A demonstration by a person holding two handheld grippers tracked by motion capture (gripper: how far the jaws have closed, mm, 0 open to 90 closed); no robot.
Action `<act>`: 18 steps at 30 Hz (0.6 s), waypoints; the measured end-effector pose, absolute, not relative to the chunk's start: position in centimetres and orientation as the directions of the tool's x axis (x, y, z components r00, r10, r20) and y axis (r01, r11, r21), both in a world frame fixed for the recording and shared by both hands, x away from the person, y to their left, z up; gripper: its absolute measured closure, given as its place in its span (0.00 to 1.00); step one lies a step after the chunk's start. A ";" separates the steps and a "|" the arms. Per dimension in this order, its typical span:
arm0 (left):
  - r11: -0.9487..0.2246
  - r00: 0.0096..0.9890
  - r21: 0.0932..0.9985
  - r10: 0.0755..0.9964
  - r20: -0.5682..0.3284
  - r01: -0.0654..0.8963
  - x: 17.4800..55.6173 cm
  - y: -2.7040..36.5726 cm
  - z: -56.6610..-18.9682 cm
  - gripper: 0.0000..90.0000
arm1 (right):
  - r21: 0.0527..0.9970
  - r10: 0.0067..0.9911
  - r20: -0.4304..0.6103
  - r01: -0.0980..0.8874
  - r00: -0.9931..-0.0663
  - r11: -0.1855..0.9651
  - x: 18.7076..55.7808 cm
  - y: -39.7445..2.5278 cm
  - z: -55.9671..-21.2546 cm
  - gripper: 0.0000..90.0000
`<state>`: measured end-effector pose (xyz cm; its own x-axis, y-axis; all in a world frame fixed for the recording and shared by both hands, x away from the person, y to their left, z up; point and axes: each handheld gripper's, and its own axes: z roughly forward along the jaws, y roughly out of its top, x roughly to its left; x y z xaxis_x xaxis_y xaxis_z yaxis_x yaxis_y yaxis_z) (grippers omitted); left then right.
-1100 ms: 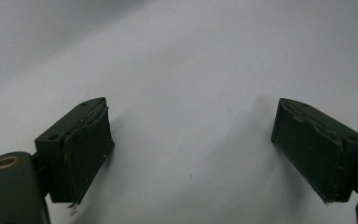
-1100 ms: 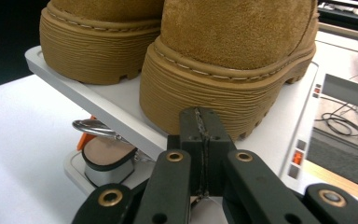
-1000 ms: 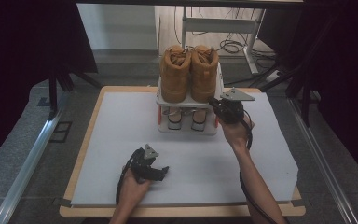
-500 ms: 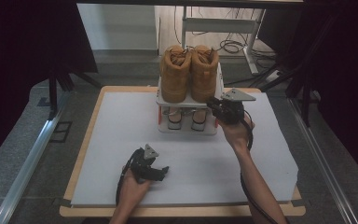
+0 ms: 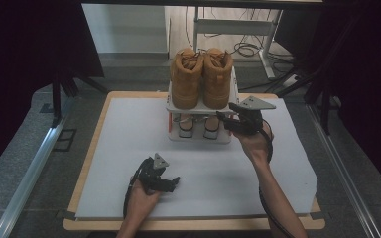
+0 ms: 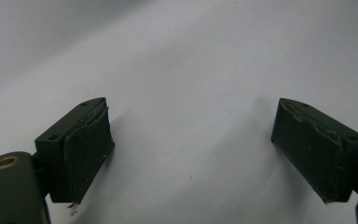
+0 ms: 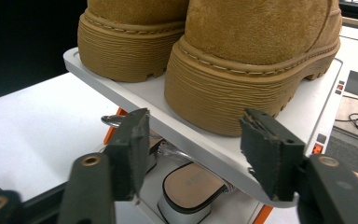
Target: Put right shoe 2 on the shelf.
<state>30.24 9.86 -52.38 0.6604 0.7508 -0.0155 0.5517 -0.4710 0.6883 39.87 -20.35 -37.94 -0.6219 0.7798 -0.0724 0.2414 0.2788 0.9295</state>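
**Boots on the rack, right gripper at the shelf edge**

Boots first: a tan suede pair stands side by side on the top shelf [image 5: 233, 101] of a small white two-level shoe rack [image 5: 223, 138] at the far middle of the table [image 5: 94, 148]. Heels face the person. Left boot [image 5: 185, 79] and right boot [image 5: 217, 78] touch or nearly touch along their inner sides; laces show at the open tops. On the lower level, under the shelf, a second pair of shoes [image 5: 195, 130] sits with pale insoles showing; type cannot be told from here.

Right gripper [image 5: 226, 121], held in the person's right hand [image 5: 255, 144], is raised at the front right corner of the rack, level with the top shelf. Grey three-cornered plate on top of it. In the right gripper view its jaws stand wide apart, nothing between the pads; the front edge of the shelf [image 7: 200, 144] runs across the gap and the ribbed heel of the nearer boot [image 7: 242, 88] sits just above and beyond. The other boot's heel [image 7: 126, 46] lies to the left in that view. No contact with boot or shelf that I can make out.

Left gripper [image 5: 174, 182] rests low on the white table cover near the front edge, well apart from the rack, left hand [image 5: 140, 201] around it. In the left gripper view its jaws are spread wide over the bare white surface [image 6: 191, 84], holding nothing.
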 end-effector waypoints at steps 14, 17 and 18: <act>-0.466 0.657 0.691 0.753 -0.018 0.553 30.2 9.8 -52.4 0.13 | 0.931 0.780 -0.064 0.244 -0.622 0.271 39.2 -20.8 -38.0 0.22; -0.463 0.656 0.693 0.754 -0.020 0.553 30.2 9.8 -52.4 0.13 | 0.927 0.774 -0.058 0.253 -0.631 0.276 39.1 -20.8 -38.0 0.17; -0.463 0.657 0.692 0.754 -0.020 0.553 30.2 9.8 -52.4 0.13 | 0.926 0.772 -0.063 0.251 -0.633 0.281 39.0 -20.7 -38.0 0.16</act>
